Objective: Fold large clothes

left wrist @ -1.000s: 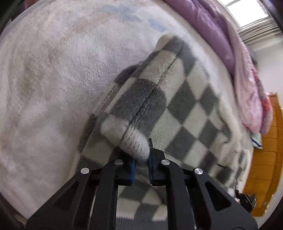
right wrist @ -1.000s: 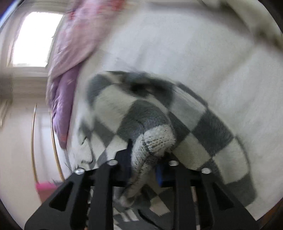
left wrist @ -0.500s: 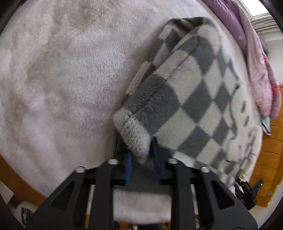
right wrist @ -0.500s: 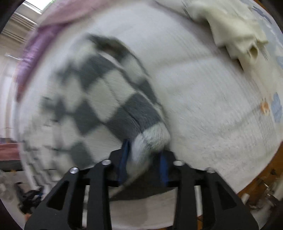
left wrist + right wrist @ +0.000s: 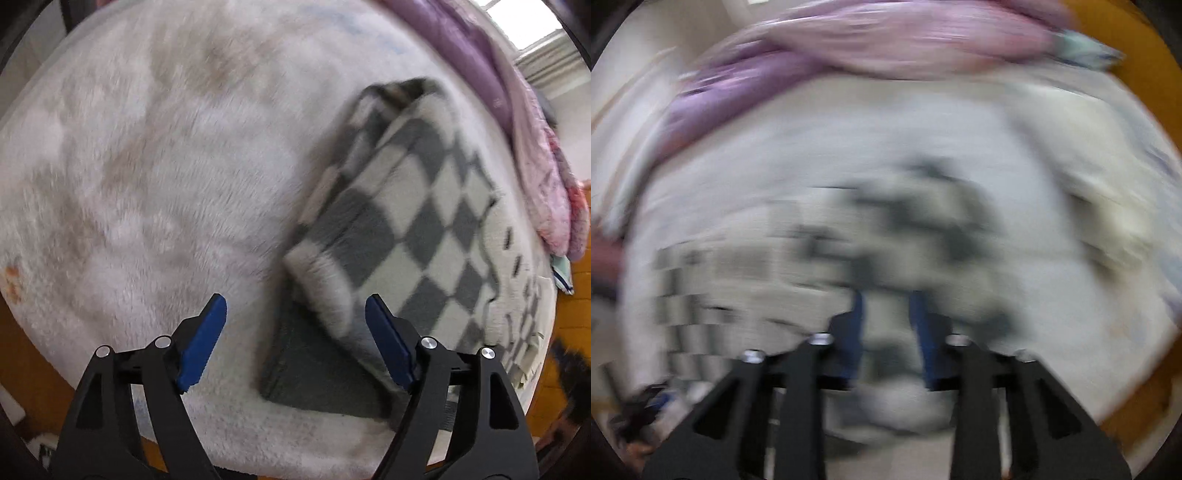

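My left gripper [image 5: 295,317] is opening off the folded grey-and-cream checked fleece garment [image 5: 417,221] near the white bed's [image 5: 147,166] edge, my right gripper [image 5: 886,310] is closing with nothing clearly between its fingers, so probably only tidying remains.

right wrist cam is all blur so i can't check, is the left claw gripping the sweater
Observer: No. The left claw is opening; the cuff lies between its jaws, pads clear of it.
Operator: where's the sleeve lying
Observer: It lies folded over the checked sweater.
Operator: anything under the cuff
Observer: A plain grey layer shows beneath it, flat on the white blanket.
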Demonstrator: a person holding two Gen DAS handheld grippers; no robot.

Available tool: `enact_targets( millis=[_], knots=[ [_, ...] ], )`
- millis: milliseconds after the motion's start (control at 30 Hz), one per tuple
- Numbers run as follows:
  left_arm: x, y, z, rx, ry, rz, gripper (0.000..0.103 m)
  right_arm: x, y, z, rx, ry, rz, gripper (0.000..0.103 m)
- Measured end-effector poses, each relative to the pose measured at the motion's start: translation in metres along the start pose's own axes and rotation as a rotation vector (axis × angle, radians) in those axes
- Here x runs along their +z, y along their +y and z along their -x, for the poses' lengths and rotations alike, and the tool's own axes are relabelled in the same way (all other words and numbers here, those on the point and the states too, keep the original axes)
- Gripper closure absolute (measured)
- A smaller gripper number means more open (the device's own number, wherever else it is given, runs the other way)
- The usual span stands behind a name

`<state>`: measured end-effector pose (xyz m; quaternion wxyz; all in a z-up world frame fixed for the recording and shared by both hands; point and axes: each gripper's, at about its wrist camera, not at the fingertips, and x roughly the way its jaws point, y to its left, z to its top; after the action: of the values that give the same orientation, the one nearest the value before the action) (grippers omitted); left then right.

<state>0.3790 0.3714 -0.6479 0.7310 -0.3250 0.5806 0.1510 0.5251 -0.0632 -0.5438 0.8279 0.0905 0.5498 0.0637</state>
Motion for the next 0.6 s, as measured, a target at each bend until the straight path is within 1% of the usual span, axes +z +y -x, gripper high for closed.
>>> enact_targets(
  millis=[33, 67, 133, 167, 200, 233, 300, 333, 400, 467, 500, 533, 600],
  knots=[
    [-0.003, 0.005, -0.005, 0.007, 0.009, 0.005, 0.025, 0.010, 0.028, -0.017, 0.052, 0.003, 0.043, 0.099],
    [-0.004, 0.009, -0.008, 0.009, 0.015, 0.011, 0.025, 0.027, 0.051, -0.035, 0.080, 0.007, 0.070, 0.102],
    [-0.007, 0.013, -0.014, -0.007, 0.023, 0.042, 0.025, 0.044, 0.087, -0.072, 0.119, 0.028, 0.109, 0.103],
    [-0.008, 0.014, -0.016, -0.015, 0.022, 0.055, 0.024, 0.050, 0.095, -0.086, 0.128, 0.040, 0.117, 0.103],
    [-0.009, 0.016, -0.017, -0.024, 0.021, 0.069, 0.024, 0.057, 0.107, -0.104, 0.117, 0.052, 0.141, 0.103],
    [-0.009, 0.017, -0.017, -0.028, 0.019, 0.076, 0.023, 0.062, 0.115, -0.124, 0.093, 0.075, 0.170, 0.103],
    [-0.010, 0.019, -0.017, -0.038, 0.018, 0.089, 0.023, 0.058, 0.117, -0.154, 0.060, 0.127, 0.196, 0.102],
    [-0.010, 0.018, -0.017, -0.041, 0.018, 0.090, 0.023, 0.057, 0.112, -0.164, 0.064, 0.135, 0.192, 0.102],
    [-0.012, 0.023, -0.014, -0.063, 0.032, 0.094, 0.023, 0.056, 0.106, -0.158, 0.081, 0.127, 0.153, 0.102],
    [-0.017, 0.026, -0.011, -0.104, 0.055, 0.095, 0.023, 0.045, 0.104, -0.147, 0.098, 0.154, 0.115, 0.102],
    [-0.022, 0.021, -0.016, -0.116, 0.061, 0.095, 0.023, 0.031, 0.103, -0.142, 0.107, 0.181, 0.102, 0.102],
    [-0.029, 0.015, -0.021, -0.124, 0.070, 0.095, 0.023, 0.008, 0.100, -0.139, 0.113, 0.232, 0.089, 0.102],
    [-0.036, 0.014, -0.023, -0.138, 0.075, 0.098, 0.023, -0.030, 0.096, -0.132, 0.103, 0.276, 0.087, 0.102]
  ],
)
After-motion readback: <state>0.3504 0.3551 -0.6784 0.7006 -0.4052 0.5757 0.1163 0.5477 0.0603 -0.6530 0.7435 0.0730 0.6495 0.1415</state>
